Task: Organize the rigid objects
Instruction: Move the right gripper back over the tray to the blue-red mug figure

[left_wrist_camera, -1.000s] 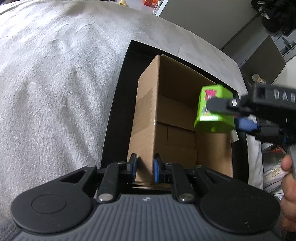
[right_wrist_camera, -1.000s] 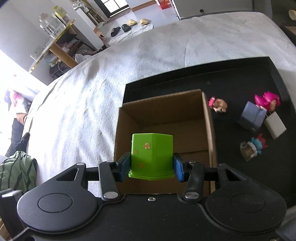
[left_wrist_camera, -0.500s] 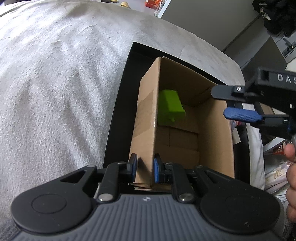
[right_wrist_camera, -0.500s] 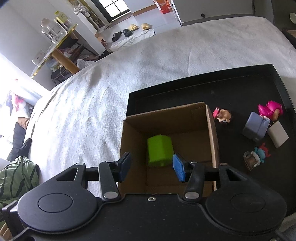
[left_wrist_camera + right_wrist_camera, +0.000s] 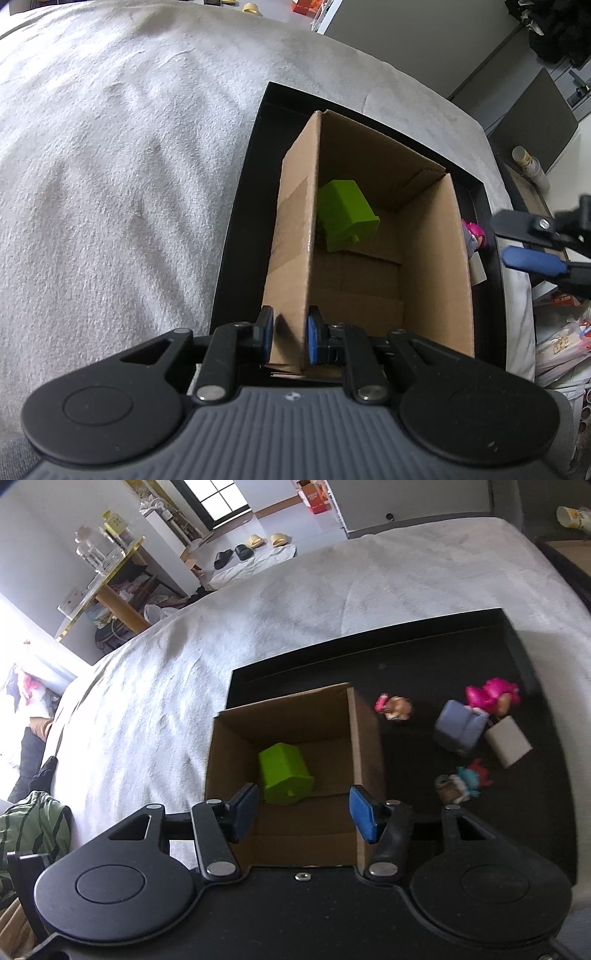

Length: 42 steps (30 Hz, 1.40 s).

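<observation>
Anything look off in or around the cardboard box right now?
The green block lies tipped on its side inside the cardboard box, leaning toward one wall rather than standing. The left gripper pinches the box wall; the right gripper is open. Nothing spilled or damaged.

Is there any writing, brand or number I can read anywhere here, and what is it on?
Nothing here is readable.
Left claw, tiny mark on its grey body: too small.
Bottle on the side table, yellow label: blurred.
Plastic bags, gold print: blurred.
Cardboard box, green block: no writing shows.
</observation>
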### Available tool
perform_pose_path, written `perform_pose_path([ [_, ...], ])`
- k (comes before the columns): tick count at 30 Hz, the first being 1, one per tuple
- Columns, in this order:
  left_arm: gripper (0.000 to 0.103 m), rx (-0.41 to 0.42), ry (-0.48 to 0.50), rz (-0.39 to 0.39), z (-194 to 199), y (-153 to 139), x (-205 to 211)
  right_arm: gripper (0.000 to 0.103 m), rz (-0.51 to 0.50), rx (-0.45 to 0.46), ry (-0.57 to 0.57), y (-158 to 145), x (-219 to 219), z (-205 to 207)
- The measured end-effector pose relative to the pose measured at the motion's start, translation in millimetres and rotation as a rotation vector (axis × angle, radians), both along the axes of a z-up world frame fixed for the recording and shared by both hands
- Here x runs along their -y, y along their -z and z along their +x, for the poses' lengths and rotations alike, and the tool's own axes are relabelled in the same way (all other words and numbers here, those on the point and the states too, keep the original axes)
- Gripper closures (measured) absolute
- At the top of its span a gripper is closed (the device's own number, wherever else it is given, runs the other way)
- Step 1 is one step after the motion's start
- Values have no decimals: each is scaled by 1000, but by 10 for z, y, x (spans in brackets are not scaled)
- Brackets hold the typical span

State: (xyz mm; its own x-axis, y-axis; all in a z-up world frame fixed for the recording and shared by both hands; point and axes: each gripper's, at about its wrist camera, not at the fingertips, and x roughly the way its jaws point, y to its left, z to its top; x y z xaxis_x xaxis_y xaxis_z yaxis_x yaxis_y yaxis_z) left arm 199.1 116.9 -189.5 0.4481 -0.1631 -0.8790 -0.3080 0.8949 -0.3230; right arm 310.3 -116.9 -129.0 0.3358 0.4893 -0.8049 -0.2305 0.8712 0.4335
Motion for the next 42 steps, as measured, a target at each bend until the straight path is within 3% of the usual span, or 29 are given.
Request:
perform_pose_path([
  [6, 87, -4, 0, 13, 4, 1, 22, 47, -40, 13, 44, 76, 359, 1],
  [15, 87, -11, -5, 21, 22, 6, 38, 47, -70, -36, 128, 433, 756, -5],
  [27, 87, -20, -9, 51, 35, -2, 75, 47, -73, -112, 149, 931, 802, 138],
  [35, 87, -25, -13, 53, 47, 6, 77, 47, -98, -120, 163, 1090, 740, 305],
  [42, 87, -30, -10, 54, 57, 17, 79, 47, -176, -111, 169, 1229, 658, 439],
])
